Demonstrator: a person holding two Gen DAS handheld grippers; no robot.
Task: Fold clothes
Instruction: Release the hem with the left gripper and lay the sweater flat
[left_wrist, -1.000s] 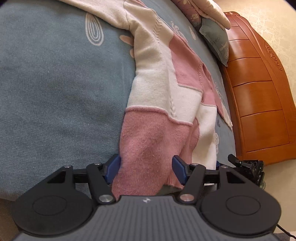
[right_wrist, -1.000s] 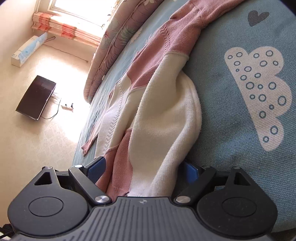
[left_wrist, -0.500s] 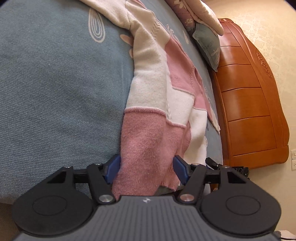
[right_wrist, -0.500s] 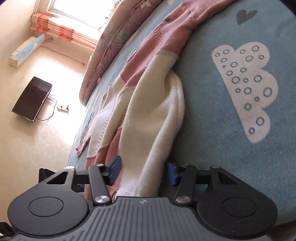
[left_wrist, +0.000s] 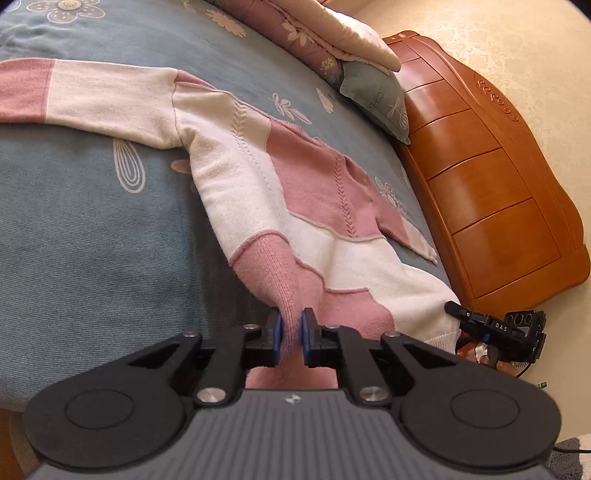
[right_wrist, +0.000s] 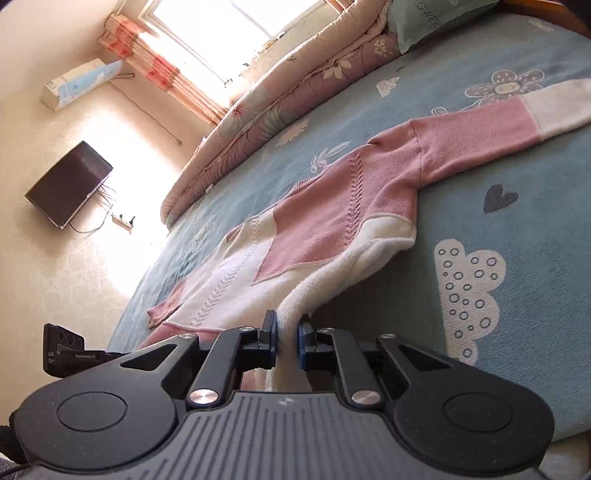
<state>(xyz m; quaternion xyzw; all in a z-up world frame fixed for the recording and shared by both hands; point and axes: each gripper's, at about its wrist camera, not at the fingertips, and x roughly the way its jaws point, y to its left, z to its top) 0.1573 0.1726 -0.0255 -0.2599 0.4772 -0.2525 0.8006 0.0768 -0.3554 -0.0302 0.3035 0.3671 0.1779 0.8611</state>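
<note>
A pink and cream patchwork sweater (left_wrist: 295, 192) lies spread on the blue patterned bedsheet (left_wrist: 92, 229), one sleeve stretched to the left. My left gripper (left_wrist: 290, 328) is shut on a pink corner of its hem, which is lifted off the bed. In the right wrist view the same sweater (right_wrist: 332, 221) runs away from me, its pink sleeve reaching to the upper right. My right gripper (right_wrist: 287, 332) is shut on the cream hem corner, pulled up from the bedsheet (right_wrist: 517, 229). The right gripper's body (left_wrist: 495, 328) shows at the left view's right edge.
A wooden headboard (left_wrist: 498, 177) stands right of the bed, with a grey pillow (left_wrist: 380, 99) and folded floral quilt (left_wrist: 295, 33) by it. In the right view the quilt (right_wrist: 295, 92) lines the far bed edge; a dark screen (right_wrist: 68, 182) hangs on the wall.
Both grippers went from open around the sweater's hem to shut on it. Both have drawn back and lifted, so more of the sweater and bed shows.
</note>
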